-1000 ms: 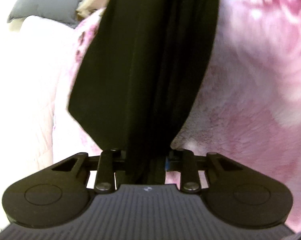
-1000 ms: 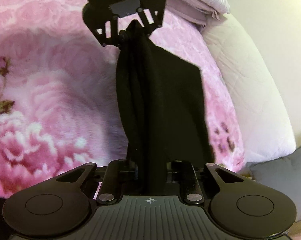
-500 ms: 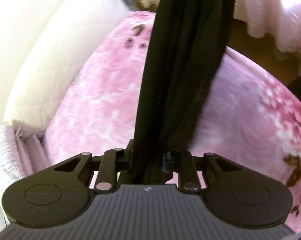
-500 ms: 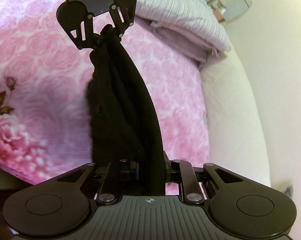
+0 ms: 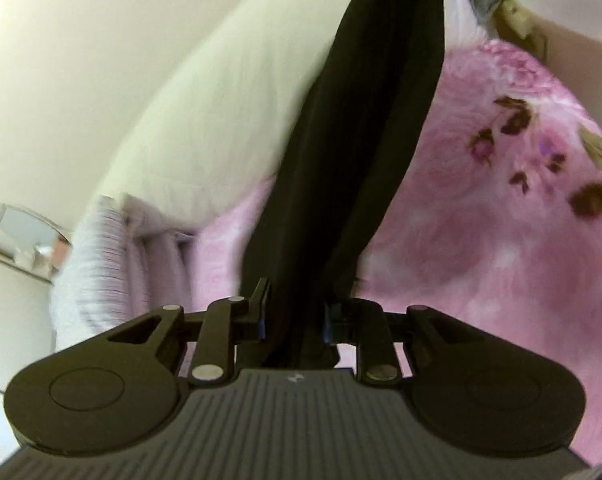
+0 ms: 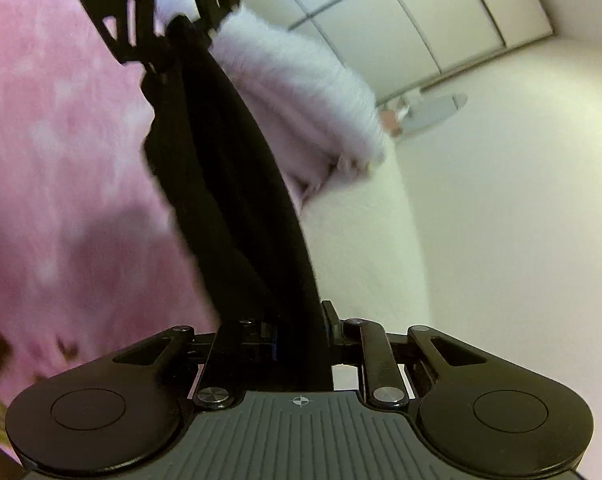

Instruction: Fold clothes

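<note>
In the left wrist view, a round mirror sits at the far left edge, next to a folded lilac ribbed blanket and a long cream quilted cushion that runs up along the pale wall. In the middle, the left gripper has its fingers clamped on a bunched black fabric garment, which stretches taut from the fingers up to the top of the picture, where the other gripper shows only as blurred black parts. To the right, under the cloth, lies the fluffy pink blanket with a rose print that covers the bed. In the right wrist view, the same pink blanket fills the left side; the left gripper appears at the top left, pinching the far end of the garment. The black garment hangs off the bed between the two tools, and the right gripper has its fingers closed tight on the near end. Further right come the lilac blanket, the cream cushion, the mirror and white cupboard doors.
</note>
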`<state>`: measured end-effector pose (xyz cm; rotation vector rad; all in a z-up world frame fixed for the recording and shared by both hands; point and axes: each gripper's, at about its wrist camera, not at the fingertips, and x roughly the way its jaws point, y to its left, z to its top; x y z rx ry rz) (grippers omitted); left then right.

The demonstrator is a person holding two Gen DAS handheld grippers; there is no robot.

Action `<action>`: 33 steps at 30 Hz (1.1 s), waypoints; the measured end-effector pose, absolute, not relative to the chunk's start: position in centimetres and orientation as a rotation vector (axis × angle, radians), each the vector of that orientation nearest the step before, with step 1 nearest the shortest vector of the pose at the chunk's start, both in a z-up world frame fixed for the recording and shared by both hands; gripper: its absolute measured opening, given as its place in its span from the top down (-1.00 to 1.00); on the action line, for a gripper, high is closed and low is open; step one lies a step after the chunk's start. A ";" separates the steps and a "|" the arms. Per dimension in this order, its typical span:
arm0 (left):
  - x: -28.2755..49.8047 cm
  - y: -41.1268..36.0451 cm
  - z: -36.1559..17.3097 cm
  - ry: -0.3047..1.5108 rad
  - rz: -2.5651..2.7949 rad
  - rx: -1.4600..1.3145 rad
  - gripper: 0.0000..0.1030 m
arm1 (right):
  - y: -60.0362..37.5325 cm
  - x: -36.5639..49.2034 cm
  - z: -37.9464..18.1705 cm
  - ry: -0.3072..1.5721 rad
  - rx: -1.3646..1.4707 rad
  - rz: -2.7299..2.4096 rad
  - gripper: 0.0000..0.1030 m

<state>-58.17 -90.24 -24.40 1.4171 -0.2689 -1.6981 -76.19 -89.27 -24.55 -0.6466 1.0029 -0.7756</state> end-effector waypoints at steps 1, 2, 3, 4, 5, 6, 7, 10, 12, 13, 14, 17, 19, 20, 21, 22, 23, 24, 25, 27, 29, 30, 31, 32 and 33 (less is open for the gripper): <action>-59.5 -90.7 -27.5 -0.244 -1.704 1.468 0.58 | -90.3 -77.1 -27.3 1.037 -0.594 -0.761 0.63; -60.7 -91.1 -30.5 -0.220 -1.710 1.522 0.57 | -91.2 -78.0 -30.1 1.071 -0.542 -0.745 0.63; -62.0 -91.5 -33.6 -0.195 -1.715 1.576 0.53 | -91.8 -78.5 -32.4 1.122 -0.492 -0.708 0.63; -62.2 -91.2 -34.4 -0.194 -1.711 1.576 0.51 | -92.3 -79.1 -34.8 1.171 -0.442 -0.671 0.62; -62.2 -90.8 -35.0 -0.196 -1.705 1.570 0.54 | -92.2 -79.6 -36.4 1.189 -0.411 -0.632 0.62; -62.3 -90.3 -35.6 -0.198 -1.699 1.564 0.55 | -91.6 -79.9 -36.7 1.168 -0.413 -0.647 0.62; -62.4 -89.9 -36.2 -0.199 -1.693 1.558 0.56 | -91.1 -80.2 -37.0 1.147 -0.414 -0.661 0.61; -62.3 -88.8 -36.6 -0.212 -1.668 1.542 0.61 | -90.0 -80.0 -36.3 1.108 -0.361 -0.692 0.61; -62.1 -88.5 -36.3 -0.207 -1.658 1.548 0.62 | -89.5 -79.7 -35.9 1.096 -0.347 -0.690 0.61; -62.0 -88.4 -36.2 -0.204 -1.654 1.551 0.62 | -89.3 -79.7 -35.8 1.095 -0.337 -0.687 0.61; -62.2 -88.4 -36.1 -0.196 -1.652 1.551 0.63 | -89.1 -79.8 -35.7 1.094 -0.327 -0.684 0.61; -62.7 -88.6 -35.6 -0.170 -1.648 1.550 0.63 | -89.3 -80.2 -35.2 1.100 -0.321 -0.675 0.61; -63.1 -88.7 -35.3 -0.154 -1.645 1.550 0.61 | -89.4 -80.2 -35.3 1.106 -0.310 -0.669 0.61; -63.1 -88.8 -35.1 -0.137 -1.649 1.548 0.58 | -89.3 -80.2 -35.1 1.117 -0.301 -0.669 0.58; -62.7 -88.7 -34.8 -0.101 -1.665 1.538 0.55 | -89.3 -80.3 -35.0 1.128 -0.293 -0.668 0.54; -62.3 -88.6 -34.4 -0.062 -1.680 1.526 0.46 | -89.3 -80.3 -34.8 1.139 -0.285 -0.667 0.50; -62.0 -88.4 -34.1 -0.024 -1.696 1.514 0.42 | -89.2 -80.3 -34.6 1.150 -0.275 -0.667 0.41; -61.3 -88.3 -33.4 0.007 -1.710 1.496 0.40 | -88.6 -80.5 -34.0 1.161 -0.251 -0.672 0.34; -60.7 -88.1 -32.7 0.038 -1.723 1.477 0.38 | -88.4 -80.5 -33.4 1.171 -0.226 -0.675 0.32; -59.2 -88.0 -31.2 0.092 -1.724 1.428 0.38 | -87.8 -80.7 -31.8 1.177 -0.166 -0.705 0.29; -57.7 -88.1 -29.7 0.149 -1.731 1.378 0.38 | -87.3 -80.8 -30.0 1.171 -0.101 -0.744 0.29; -57.0 -88.5 -29.1 0.164 -1.727 1.359 0.38 | -87.2 -80.9 -29.1 1.157 -0.079 -0.776 0.28; -56.3 -89.1 -28.6 0.178 -1.723 1.334 0.38 | -87.4 -80.9 -28.1 1.136 -0.049 -0.818 0.28; -55.7 -89.9 -28.1 0.192 -1.719 1.308 0.35 | -87.6 -81.0 -27.2 1.115 -0.020 -0.858 0.28; -55.2 -90.8 -27.8 0.204 -1.718 1.287 0.33 | -88.2 -81.0 -26.6 1.097 -0.007 -0.890 0.28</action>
